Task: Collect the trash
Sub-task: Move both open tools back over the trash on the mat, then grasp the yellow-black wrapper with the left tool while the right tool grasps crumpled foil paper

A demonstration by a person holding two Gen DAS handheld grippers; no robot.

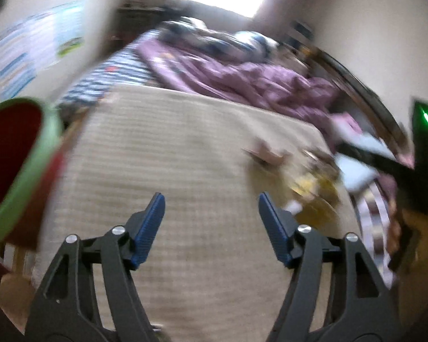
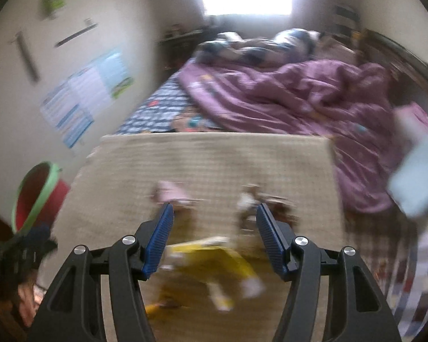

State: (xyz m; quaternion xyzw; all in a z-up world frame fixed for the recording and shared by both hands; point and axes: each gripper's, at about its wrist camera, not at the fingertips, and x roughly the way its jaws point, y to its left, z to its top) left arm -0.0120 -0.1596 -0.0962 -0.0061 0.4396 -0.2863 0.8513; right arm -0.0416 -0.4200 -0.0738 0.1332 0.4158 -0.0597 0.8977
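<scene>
Both views are motion-blurred. Trash lies on a beige mat [image 2: 214, 159] spread on a bed. A yellow wrapper [image 2: 211, 268] lies between and just past my right gripper [image 2: 214, 219], which is open and empty above it. A pink scrap [image 2: 171, 192] and a brown-and-white scrap [image 2: 256, 199] lie further on. My left gripper [image 1: 211, 208] is open and empty over bare mat [image 1: 157, 148]; the yellow wrapper [image 1: 314, 191] and a brown scrap [image 1: 266, 154] lie to its right. A red bin with a green rim [image 1: 17, 165] stands at the left; it also shows in the right wrist view [image 2: 37, 196].
A purple duvet [image 2: 299, 97] and pillows [image 2: 256, 42] cover the far half of the bed. A pale blue flat object [image 2: 419, 171] lies at the right edge. The other gripper [image 1: 413, 165] shows at right. Posters [image 2: 82, 94] hang on the left wall.
</scene>
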